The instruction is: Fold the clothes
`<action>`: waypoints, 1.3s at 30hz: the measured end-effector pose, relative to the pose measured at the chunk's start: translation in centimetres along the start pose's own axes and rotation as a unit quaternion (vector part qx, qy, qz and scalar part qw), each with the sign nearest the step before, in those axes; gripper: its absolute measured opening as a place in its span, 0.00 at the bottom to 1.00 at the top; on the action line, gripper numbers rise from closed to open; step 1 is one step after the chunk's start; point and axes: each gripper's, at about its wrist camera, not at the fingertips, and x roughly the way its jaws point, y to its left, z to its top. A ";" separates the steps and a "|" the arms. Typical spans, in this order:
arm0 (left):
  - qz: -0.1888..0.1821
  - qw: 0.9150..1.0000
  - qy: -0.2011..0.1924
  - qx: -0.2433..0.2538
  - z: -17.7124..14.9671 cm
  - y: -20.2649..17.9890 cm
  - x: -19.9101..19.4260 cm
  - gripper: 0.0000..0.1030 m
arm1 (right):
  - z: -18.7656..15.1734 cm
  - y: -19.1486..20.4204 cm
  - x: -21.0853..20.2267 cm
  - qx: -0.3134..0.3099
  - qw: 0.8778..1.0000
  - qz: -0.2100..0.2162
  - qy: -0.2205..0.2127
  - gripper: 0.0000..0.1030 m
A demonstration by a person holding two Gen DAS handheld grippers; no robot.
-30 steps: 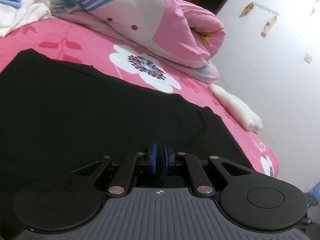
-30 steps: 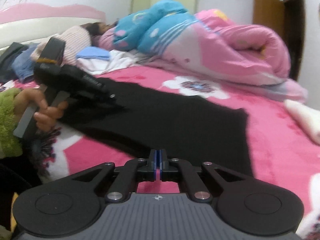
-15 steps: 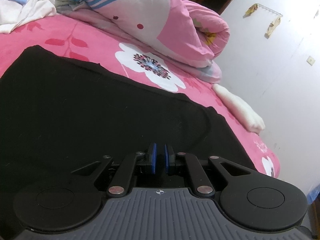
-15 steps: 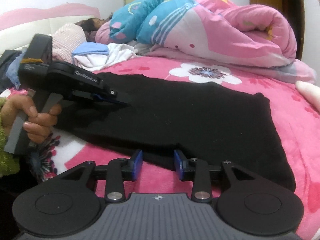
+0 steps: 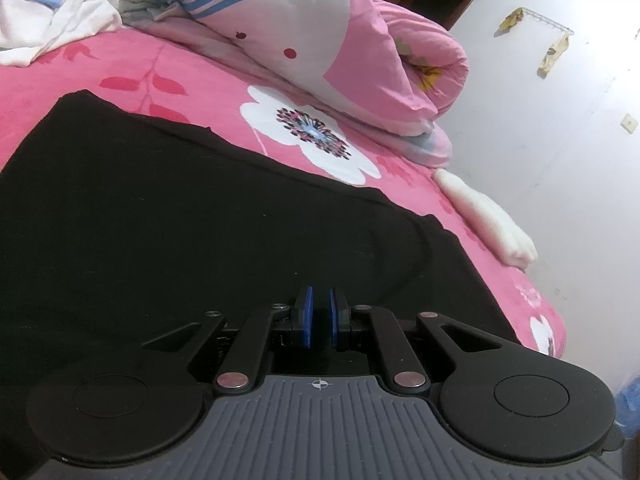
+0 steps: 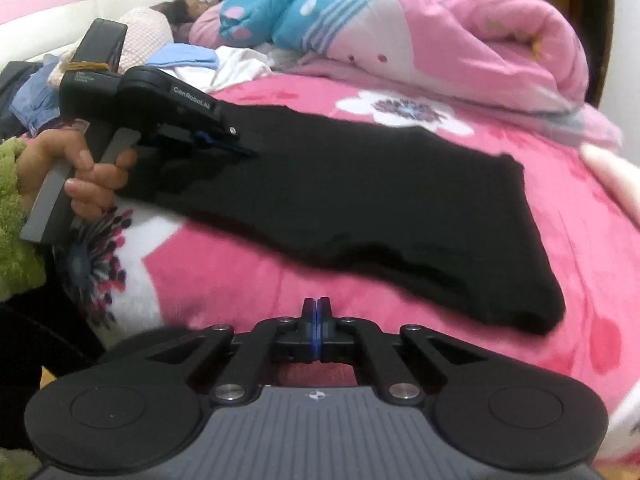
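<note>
A black garment (image 5: 200, 220) lies spread flat on the pink flowered bed (image 5: 60, 80). In the left wrist view my left gripper (image 5: 320, 308) rests on it with its blue pads nearly together and black cloth in the slit. The right wrist view shows that left gripper (image 6: 250, 152), held by a hand (image 6: 88, 176) in a green sleeve, pinching the black garment (image 6: 380, 200) at its left end. My right gripper (image 6: 316, 312) is shut, pads touching, just in front of the garment's near edge, over pink sheet. No cloth shows between its pads.
A rolled pink quilt (image 6: 480, 40) and blue pillows lie along the far side of the bed. White and blue clothes (image 5: 52, 20) are heaped at the head end, where a person (image 6: 180, 8) lies. A white cloth (image 5: 492, 220) sits at the bed edge by the wall.
My right gripper opened half a second ago and has closed again, dipping closer to the bed by the garment's near edge. The left gripper has kept its pinch and place.
</note>
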 end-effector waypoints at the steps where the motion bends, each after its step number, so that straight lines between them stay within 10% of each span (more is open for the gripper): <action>1: 0.001 1.000 0.000 -0.001 0.0 0.1 0.0 0.07 | 0.1 -0.1 -0.4 0.003 1.000 -0.001 -0.002 0.00; 8: 0.014 1.000 -0.002 0.005 0.0 0.1 0.0 0.07 | 4.1 0.5 0.9 0.007 0.998 0.017 -0.060 0.00; 15: 0.022 1.000 -0.002 -0.001 0.3 0.4 0.0 0.07 | 2.3 0.0 1.8 0.033 0.998 0.035 0.038 0.00; 19: 0.028 1.000 -0.005 0.010 0.2 0.1 -0.1 0.07 | 3.6 1.2 0.5 0.019 0.999 0.034 -0.005 0.00; 26: -0.005 0.993 -0.038 0.110 -1.0 -3.0 -1.2 0.09 | 3.4 1.9 3.1 -0.024 0.999 -0.023 -0.015 0.01; 39: -0.039 0.975 0.026 0.216 -4.6 -6.7 1.3 0.10 | 3.3 -3.0 0.9 0.020 0.998 -0.061 -0.028 0.01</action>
